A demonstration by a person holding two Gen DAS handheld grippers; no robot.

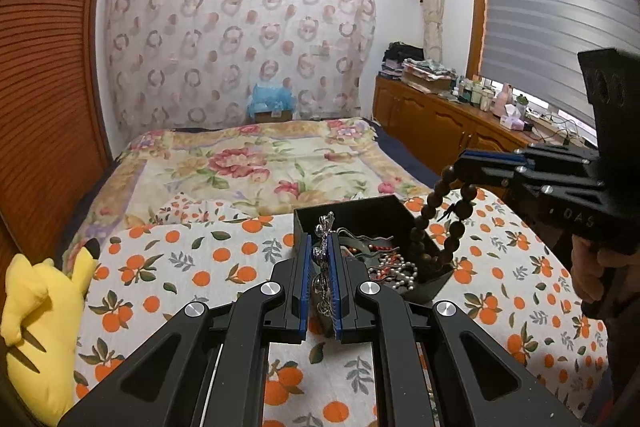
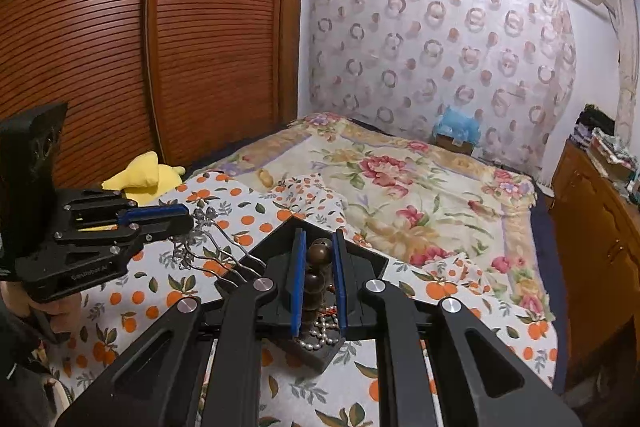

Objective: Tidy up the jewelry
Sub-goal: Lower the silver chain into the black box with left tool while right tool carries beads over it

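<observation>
From the left wrist view, the left gripper (image 1: 320, 259) is clamped tight on a silver hairpin (image 1: 325, 227), whose ornate head sticks up past the blue pads while chain bits hang between them. It's held right over the near-left rim of the black jewelry box (image 1: 360, 211), which is parked on the orange-print cloth (image 1: 180, 259). Inside the box a tangle of pearl beads (image 1: 394, 269) and other pieces can be seen. Off to the right, the right gripper (image 1: 460, 163) is pinched on a dark wooden bead bracelet (image 1: 440, 219), its loop draped over the box's far-right corner, so that corner is partly blocked. A yellow plush toy (image 1: 36, 311) is slumped at the left edge.

From the right wrist view, the bracelet (image 2: 316, 271) is seen squeezed between the right gripper (image 2: 318, 275) pads, with the box (image 2: 280, 239) directly underneath and the pearl beads (image 2: 324, 331) showing below. The left gripper (image 2: 188, 215) is off to the left, and the hairpin's (image 2: 216, 251) wavy prongs are trailed toward the box's left edge. The floral bed (image 2: 420, 187) is spread out behind it all.
</observation>
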